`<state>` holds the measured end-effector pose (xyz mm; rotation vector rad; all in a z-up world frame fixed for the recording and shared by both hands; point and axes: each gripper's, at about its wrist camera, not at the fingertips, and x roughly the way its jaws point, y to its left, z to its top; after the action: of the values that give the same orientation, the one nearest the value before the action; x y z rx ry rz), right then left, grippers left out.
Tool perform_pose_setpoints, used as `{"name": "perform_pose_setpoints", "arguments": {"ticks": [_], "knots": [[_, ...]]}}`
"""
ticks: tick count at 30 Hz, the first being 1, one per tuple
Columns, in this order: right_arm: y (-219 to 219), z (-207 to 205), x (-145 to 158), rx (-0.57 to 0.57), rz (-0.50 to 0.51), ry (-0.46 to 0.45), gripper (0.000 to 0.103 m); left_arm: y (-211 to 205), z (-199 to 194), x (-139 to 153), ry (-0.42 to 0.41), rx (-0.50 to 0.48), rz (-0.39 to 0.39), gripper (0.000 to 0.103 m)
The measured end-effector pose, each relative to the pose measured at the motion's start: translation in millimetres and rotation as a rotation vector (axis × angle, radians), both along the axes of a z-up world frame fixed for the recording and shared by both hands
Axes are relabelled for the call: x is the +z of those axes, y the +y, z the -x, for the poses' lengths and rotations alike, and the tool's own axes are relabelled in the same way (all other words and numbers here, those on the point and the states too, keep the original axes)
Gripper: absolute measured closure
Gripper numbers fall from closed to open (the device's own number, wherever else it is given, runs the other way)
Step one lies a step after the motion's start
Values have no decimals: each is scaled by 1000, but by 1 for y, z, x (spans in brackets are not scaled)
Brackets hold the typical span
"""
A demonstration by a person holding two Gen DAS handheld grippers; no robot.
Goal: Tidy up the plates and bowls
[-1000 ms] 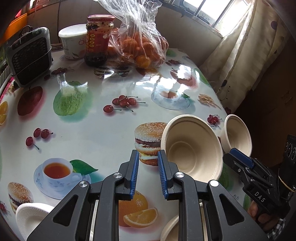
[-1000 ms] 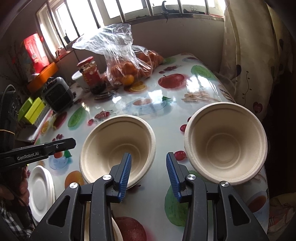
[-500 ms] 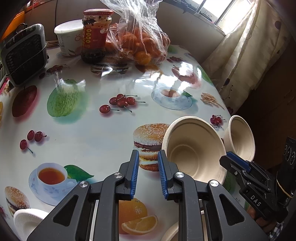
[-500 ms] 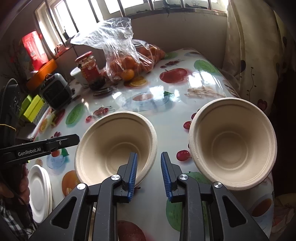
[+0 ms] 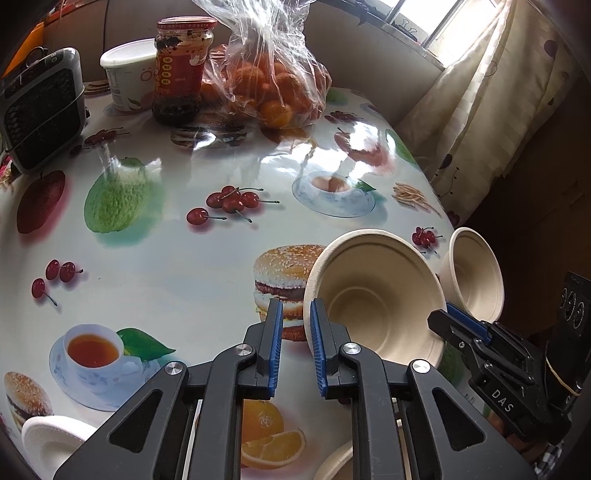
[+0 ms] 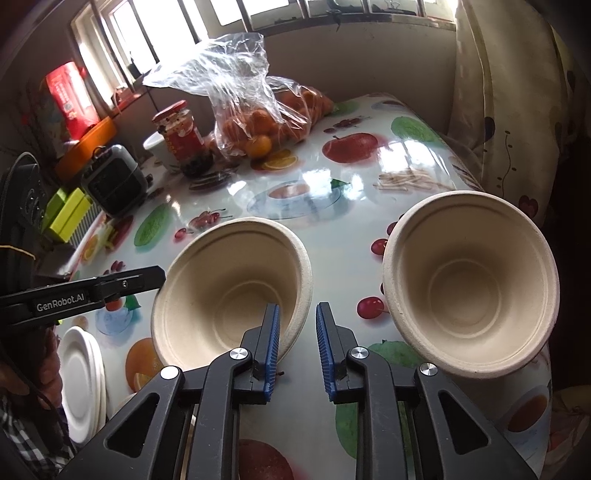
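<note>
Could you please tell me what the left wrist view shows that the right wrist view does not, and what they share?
Only the left wrist view shows the white tub's whole side and the printed burger. Only the right wrist view shows the window, the green boxes and the stacked white plates. Both show the two beige bowls, the red-lidded jar, the bag of oranges and the dark heater.

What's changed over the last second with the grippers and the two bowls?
The right gripper narrowed and moved onto the near bowl, one finger now inside its rim, nothing clamped. The left gripper crept toward it, gap unchanged. Both bowls, including the far bowl, and the white plates stayed put.
</note>
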<state>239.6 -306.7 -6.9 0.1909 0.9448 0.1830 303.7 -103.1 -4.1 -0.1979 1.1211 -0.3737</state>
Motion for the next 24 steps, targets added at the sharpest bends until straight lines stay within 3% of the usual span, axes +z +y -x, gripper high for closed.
{"name": "perform_pose_setpoints", "arguments": {"ticks": [11,24], "knots": [[1,1,-1,4,-4,-1,87,-2,0,1,-1,-4,18,96],[-1,0,-2,-3,-7,0,88,-4,2,2,-11,-4,9,97]]}}
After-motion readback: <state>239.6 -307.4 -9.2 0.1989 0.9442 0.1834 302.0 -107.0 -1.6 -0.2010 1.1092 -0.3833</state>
